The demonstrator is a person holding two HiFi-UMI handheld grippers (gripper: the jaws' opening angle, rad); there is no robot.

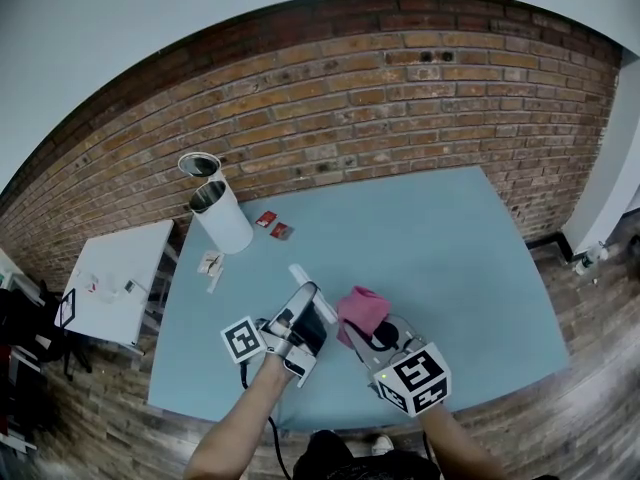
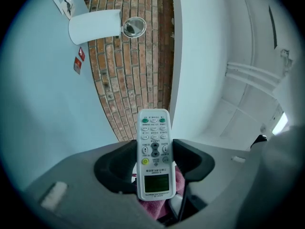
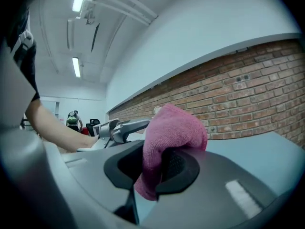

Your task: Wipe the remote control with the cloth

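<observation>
Left claw (image 1: 308, 306) clenched on white remote control (image 2: 153, 151), lower centre, right claw (image 3: 156, 168) grasping pink cloth (image 1: 362, 308) just beside, over blue counter (image 1: 430, 238)

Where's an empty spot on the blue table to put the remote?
The right half of the table, between the brick wall and the near edge, is bare. It's crowded at the far left: white bin, red packets, small white bits.

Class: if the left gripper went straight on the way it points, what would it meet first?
Probably the brick wall. The left gripper, jaws shut on the remote control, points over the table at it; the white cylinder stands off to the side. Depth is unclear.
</observation>
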